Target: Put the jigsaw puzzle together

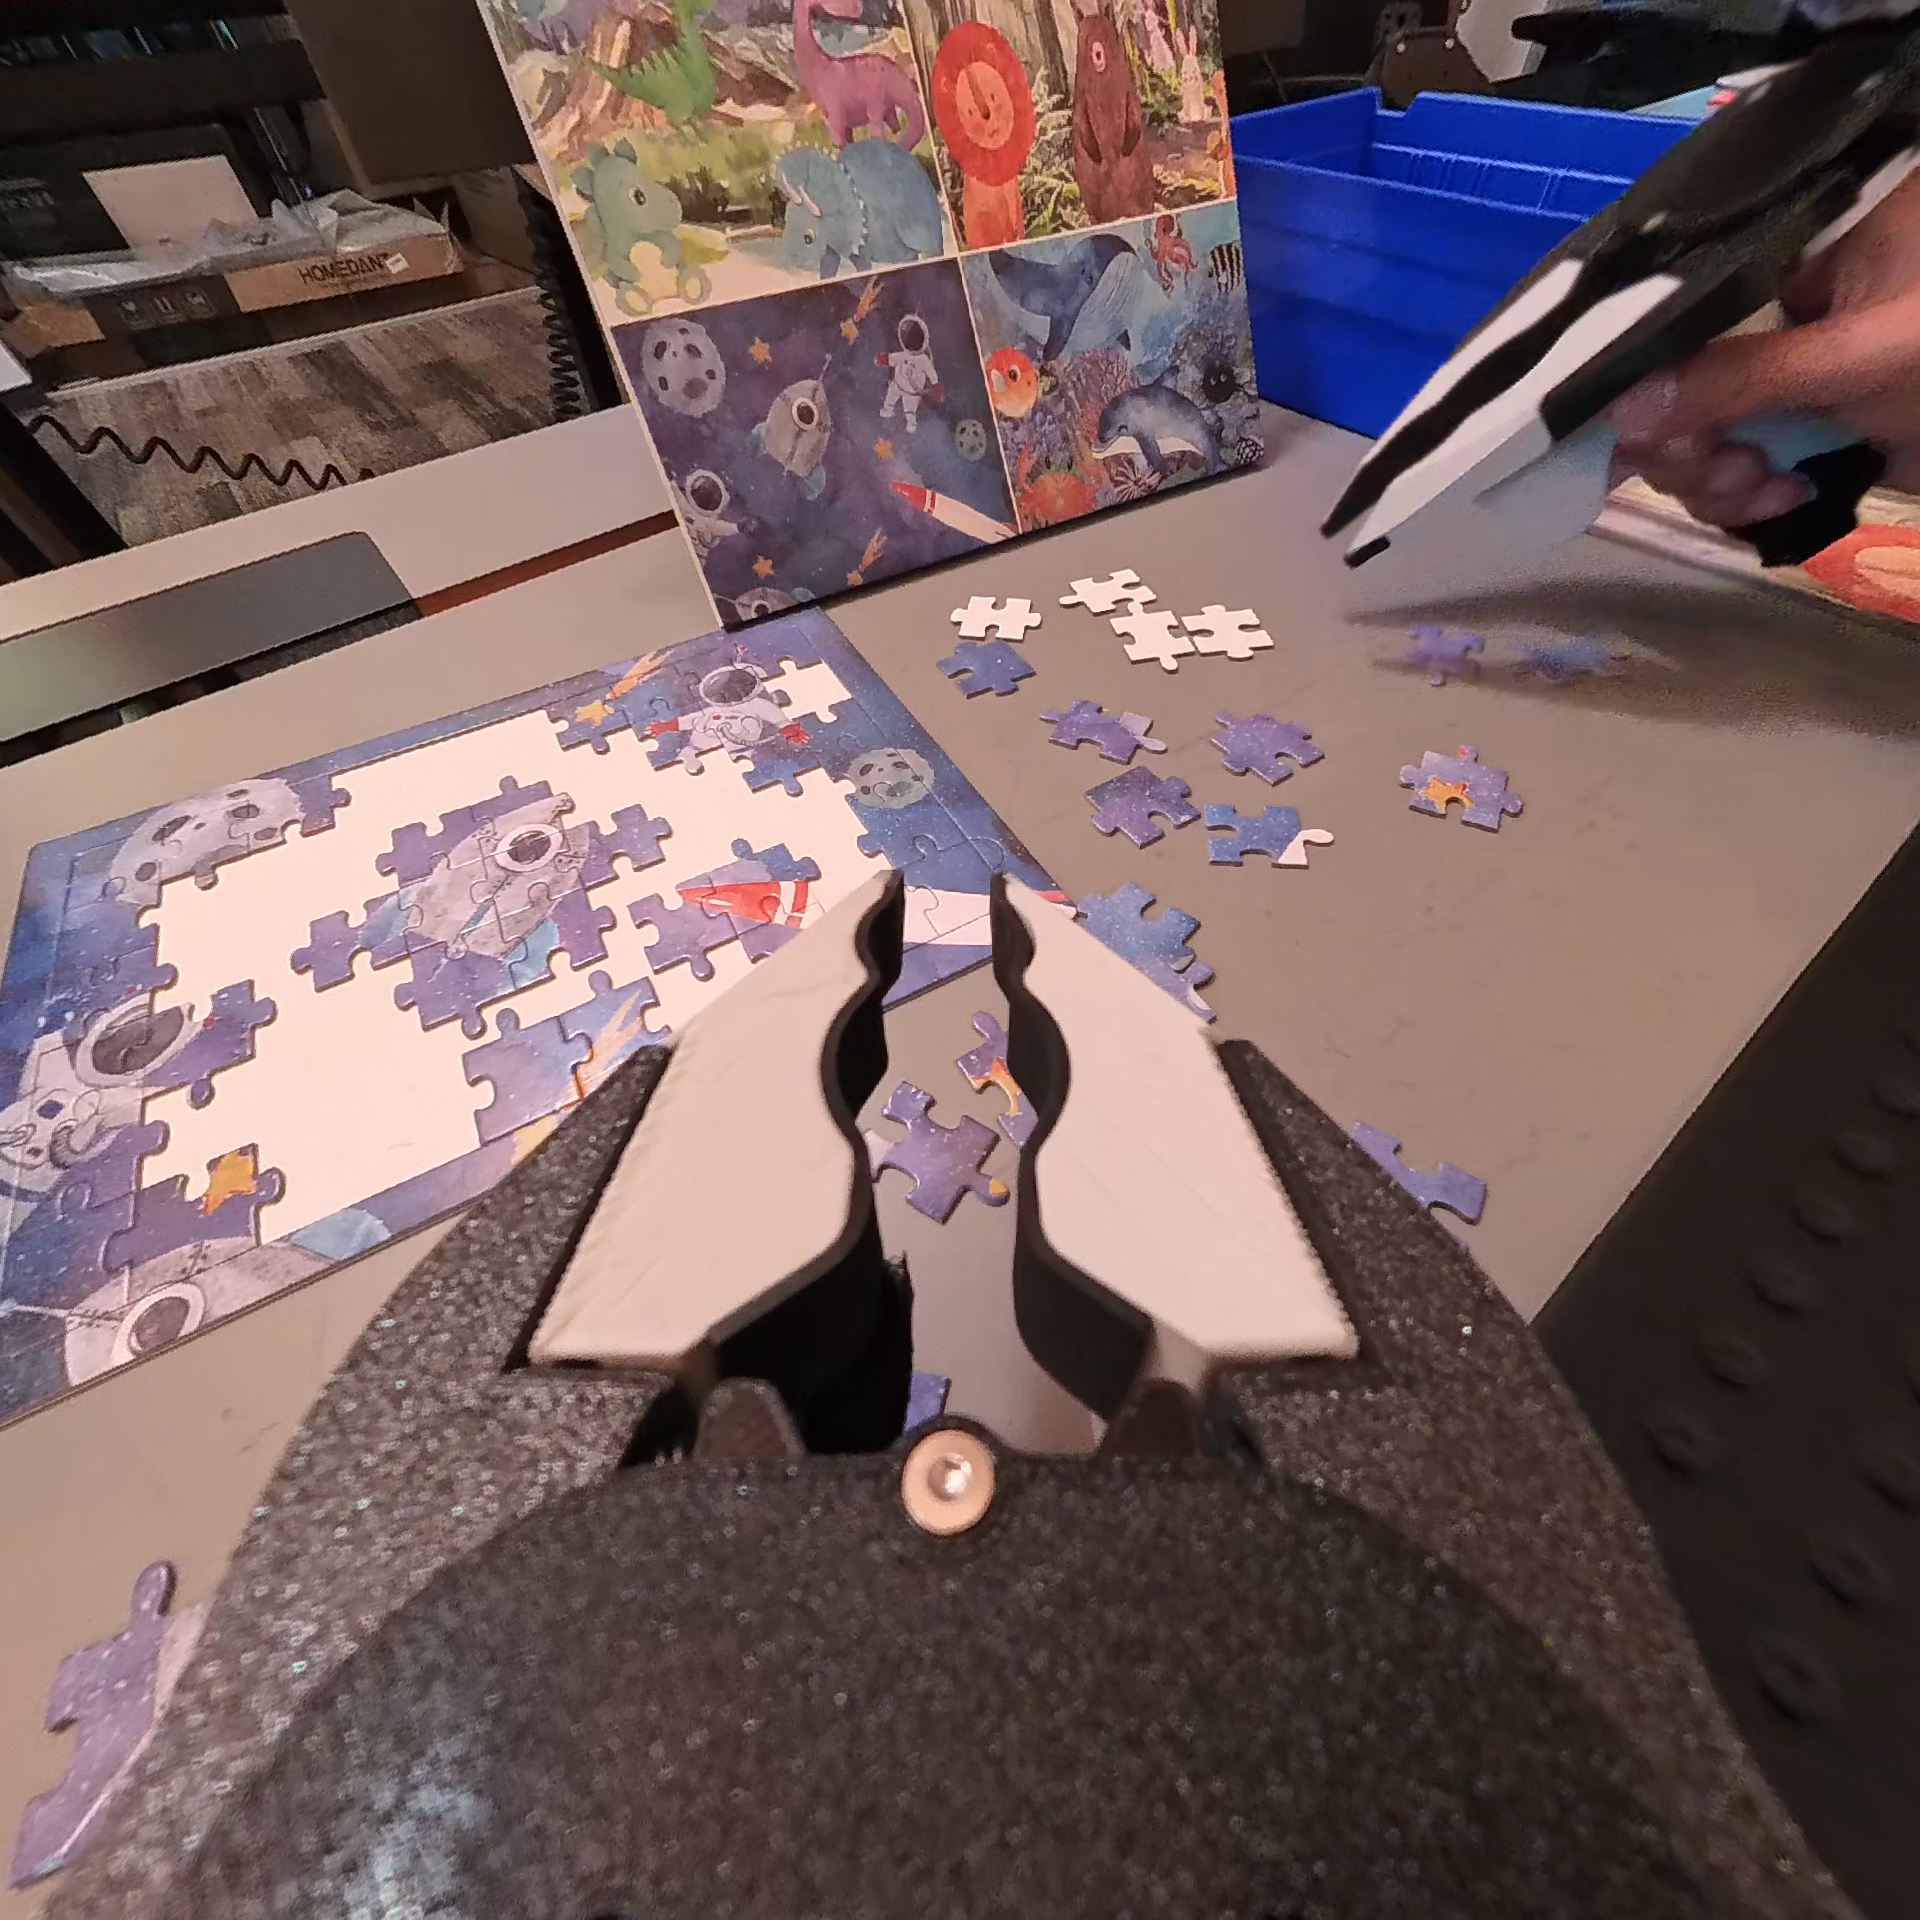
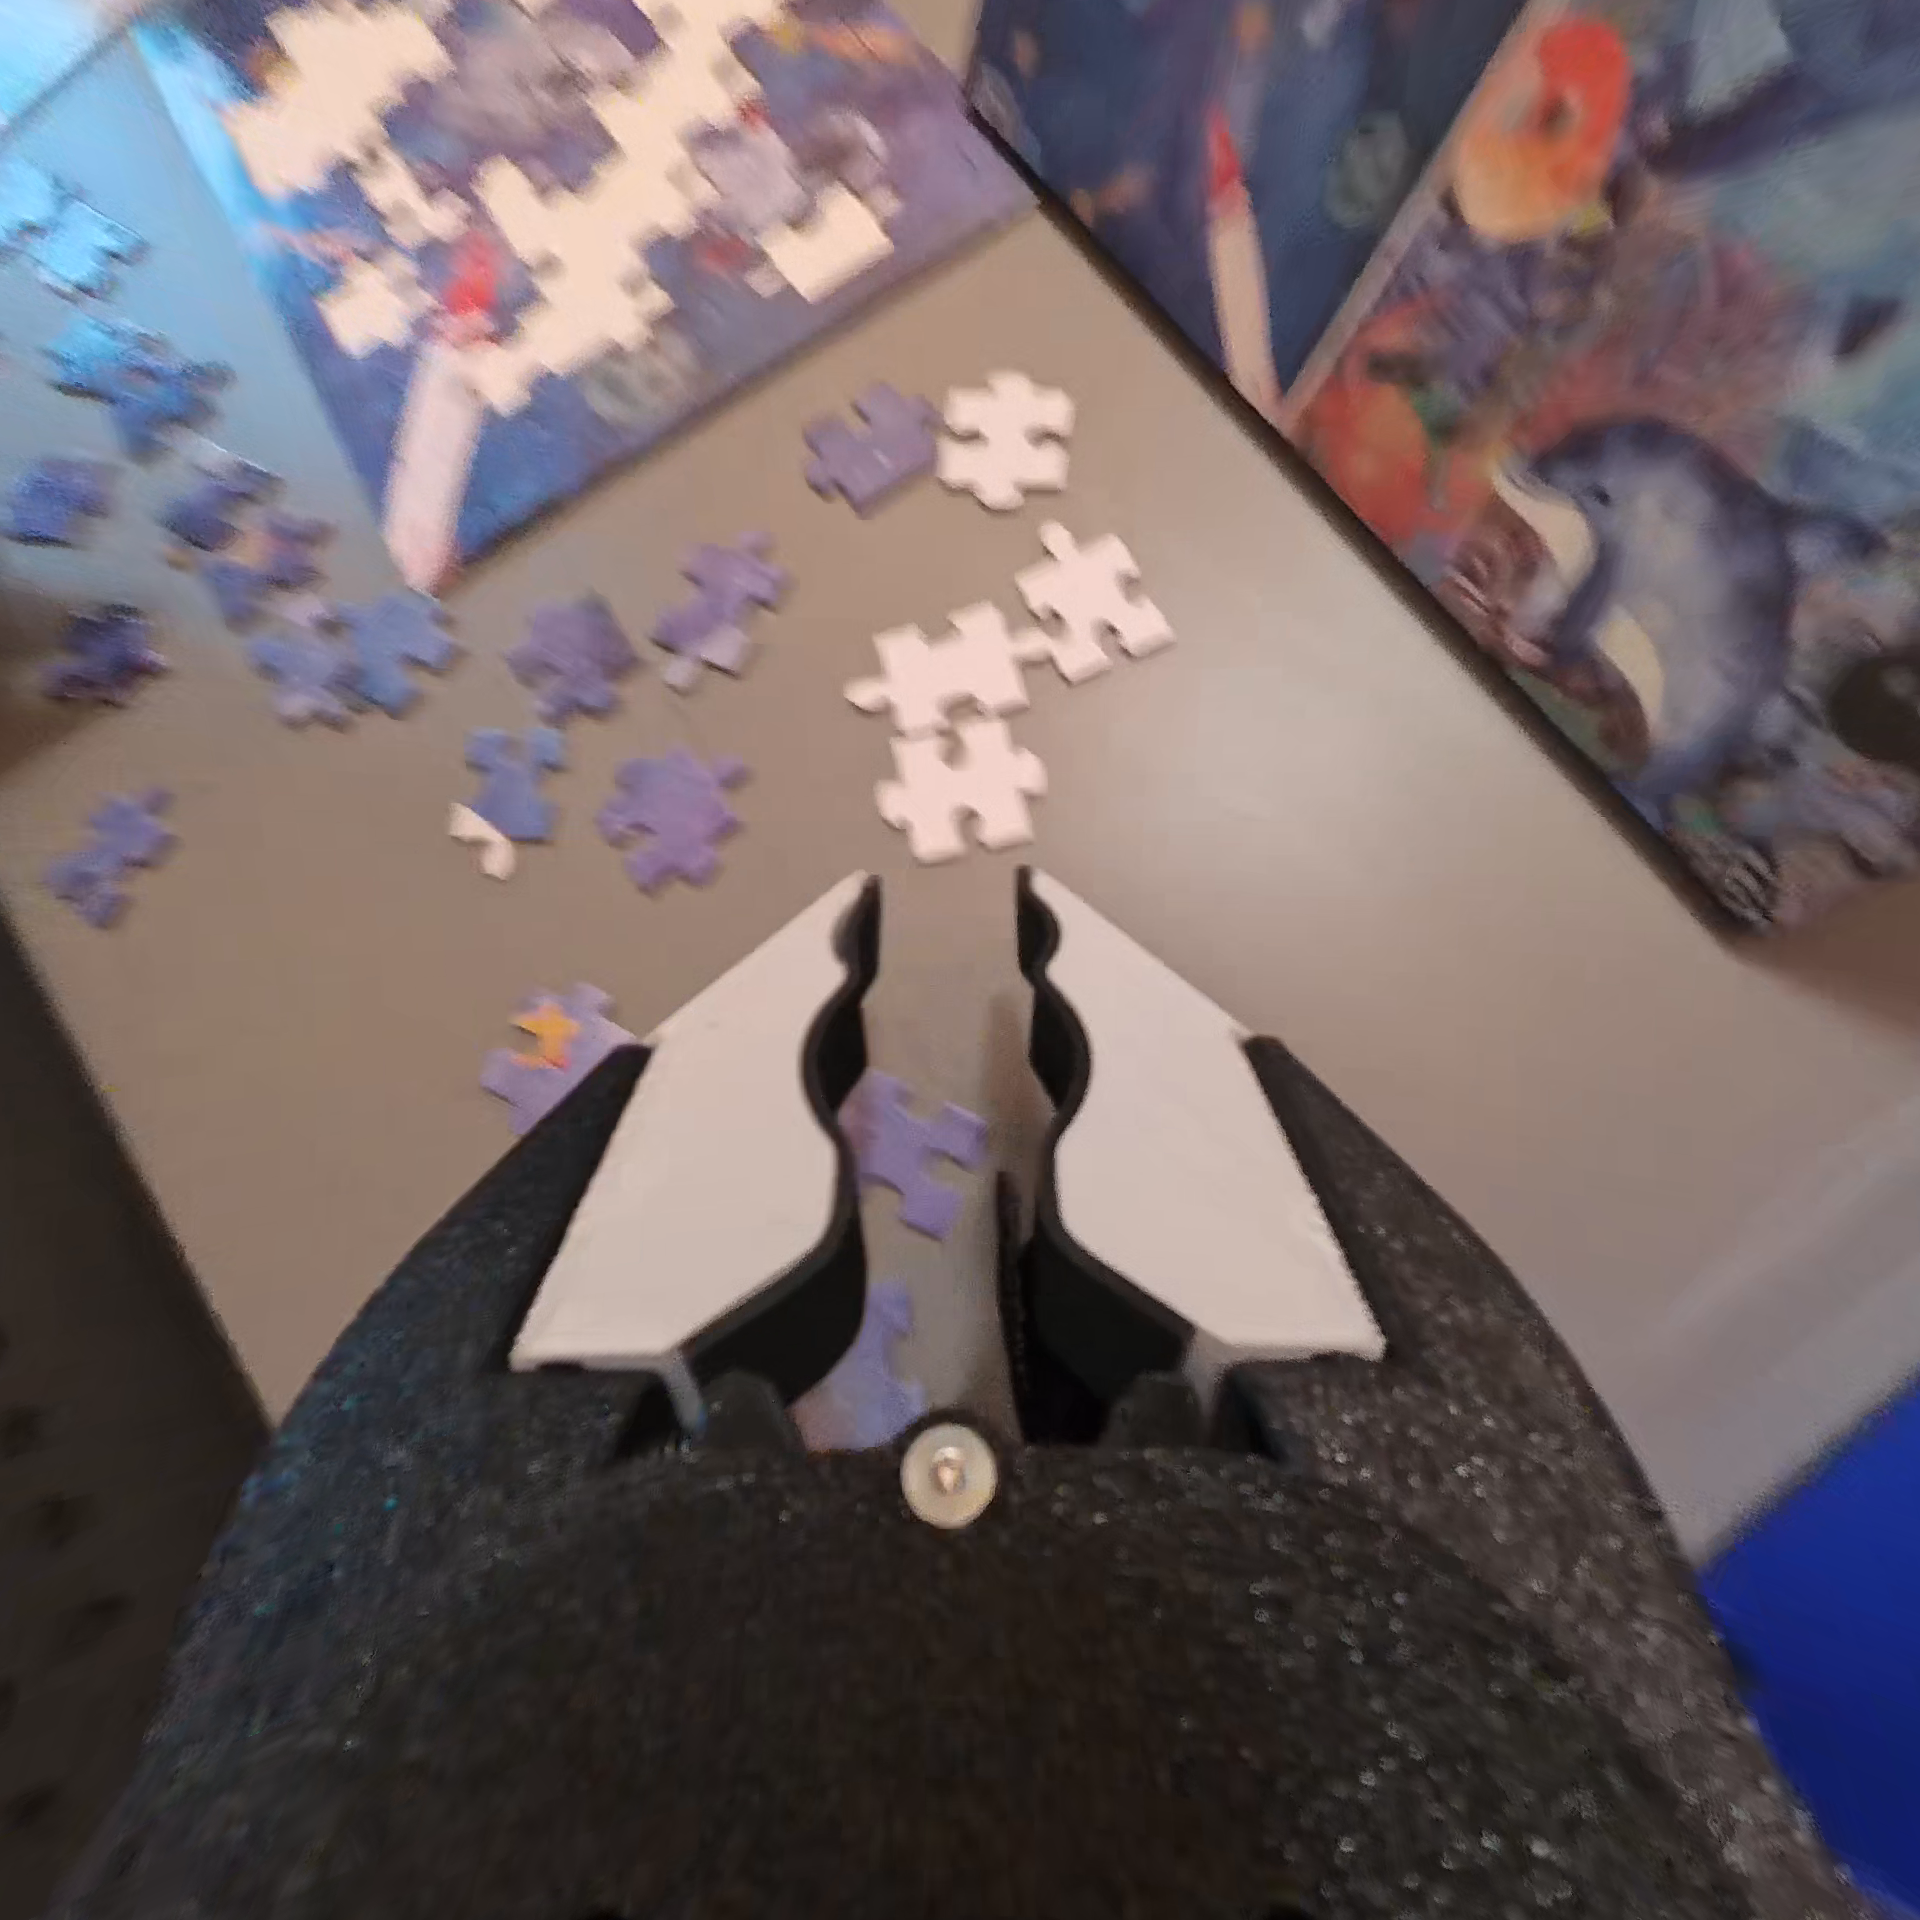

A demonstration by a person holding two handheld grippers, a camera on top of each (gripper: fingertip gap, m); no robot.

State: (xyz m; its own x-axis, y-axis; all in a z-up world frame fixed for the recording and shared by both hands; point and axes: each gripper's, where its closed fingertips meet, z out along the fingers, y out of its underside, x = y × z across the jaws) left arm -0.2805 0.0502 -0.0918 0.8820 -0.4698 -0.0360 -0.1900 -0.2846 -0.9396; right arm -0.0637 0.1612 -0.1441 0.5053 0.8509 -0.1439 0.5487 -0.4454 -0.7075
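The partly built space puzzle lies in its tray (image 1: 343, 1091) on the grey table, with white gaps in the middle. My left gripper (image 1: 945, 894) hovers over the tray's right corner, jaws apart and empty; a loose purple piece (image 1: 940, 1153) lies on the table below it. My right gripper (image 2: 948, 883) is open and empty above the table, just short of a white face-down piece (image 2: 961, 795). A purple piece (image 2: 914, 1143) lies on the table under its jaws. The right gripper also shows in the left wrist view (image 1: 1351, 540), above the loose pieces. The right wrist view is blurred.
Several loose purple pieces (image 1: 1143, 805) and white face-down pieces (image 1: 1153, 623) are scattered right of the tray. The picture box (image 1: 883, 260) stands upright behind them. A blue bin (image 1: 1403, 229) sits at the back right. A dark mat (image 1: 1766, 1351) borders the table's right.
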